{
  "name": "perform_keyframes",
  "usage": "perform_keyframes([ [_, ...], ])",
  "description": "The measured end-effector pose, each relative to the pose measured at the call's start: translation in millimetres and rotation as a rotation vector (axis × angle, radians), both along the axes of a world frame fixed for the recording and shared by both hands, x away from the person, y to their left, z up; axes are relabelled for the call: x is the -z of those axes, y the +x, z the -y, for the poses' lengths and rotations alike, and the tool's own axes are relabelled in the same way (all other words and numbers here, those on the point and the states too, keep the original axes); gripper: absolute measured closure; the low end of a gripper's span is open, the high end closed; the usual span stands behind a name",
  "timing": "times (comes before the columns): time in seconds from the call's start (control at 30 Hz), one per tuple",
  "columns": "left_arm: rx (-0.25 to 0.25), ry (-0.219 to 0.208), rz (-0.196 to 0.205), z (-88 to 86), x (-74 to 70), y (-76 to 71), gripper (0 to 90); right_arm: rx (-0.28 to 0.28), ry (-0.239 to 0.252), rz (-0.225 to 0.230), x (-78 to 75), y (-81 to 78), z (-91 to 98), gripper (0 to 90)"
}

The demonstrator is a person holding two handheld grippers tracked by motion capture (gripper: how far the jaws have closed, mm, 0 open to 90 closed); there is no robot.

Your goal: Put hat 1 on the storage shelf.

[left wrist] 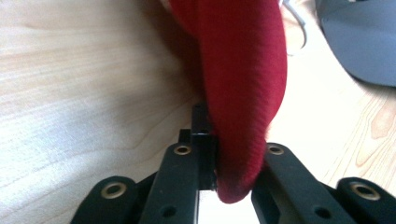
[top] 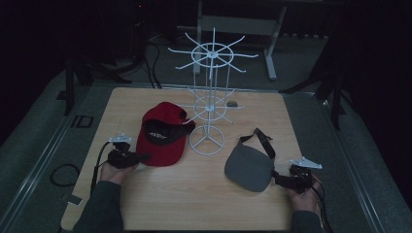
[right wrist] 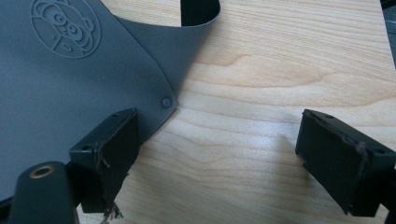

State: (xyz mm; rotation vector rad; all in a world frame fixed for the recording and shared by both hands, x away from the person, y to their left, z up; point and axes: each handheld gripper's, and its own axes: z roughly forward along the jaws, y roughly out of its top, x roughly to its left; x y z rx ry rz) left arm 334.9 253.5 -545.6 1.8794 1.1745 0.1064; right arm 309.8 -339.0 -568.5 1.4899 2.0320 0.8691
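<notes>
A red cap (top: pixel 160 141) lies on the wooden table (top: pixel 194 204), left of a white wire rack (top: pixel 209 97). My left gripper (top: pixel 141 157) is at the cap's near left edge. In the left gripper view the left gripper (left wrist: pixel 219 156) is shut, with the red cap's (left wrist: pixel 243 70) brim pinched between the jaws. A grey cap (top: pixel 248 167) with a black strap lies to the right of the rack. My right gripper (top: pixel 279 177) sits at its right edge. In the right gripper view the right gripper (right wrist: pixel 229 158) is open, with the grey cap's (right wrist: pixel 60 84) corner beside one jaw and bare wood between the jaws.
The rack's round base (top: pixel 206 141) stands between the two caps, and its wire arms spread above them. A loose cable coil (top: pixel 64 174) lies on the floor at the left. Dark stands and legs surround the table's far side.
</notes>
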Motion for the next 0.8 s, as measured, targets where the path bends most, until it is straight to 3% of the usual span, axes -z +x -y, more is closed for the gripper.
perform_keyframes([
  [0.17, -0.021, 0.002, 0.053, -1.5, -2.0, -3.7, 85.9, 0.0, 0.0, 0.0, 0.0, 0.0, 0.0, 13.4],
  [0.3, -0.06, 0.034, 0.107, -5.3, -6.9, -7.0, 86.1, 0.0, 0.0, 0.0, 0.0, 0.0, 0.0, 13.4],
  [0.43, -0.098, 0.022, 0.146, -11.1, -14.9, -9.5, 86.1, 0.0, 0.001, 0.0, 0.0, 0.0, 0.0, 13.4],
  [0.8, -0.147, 0.044, 0.216, -20.5, -38.6, -10.8, 86.0, 0.0, 0.0, 0.0, 0.0, 0.0, 0.0, 13.4],
])
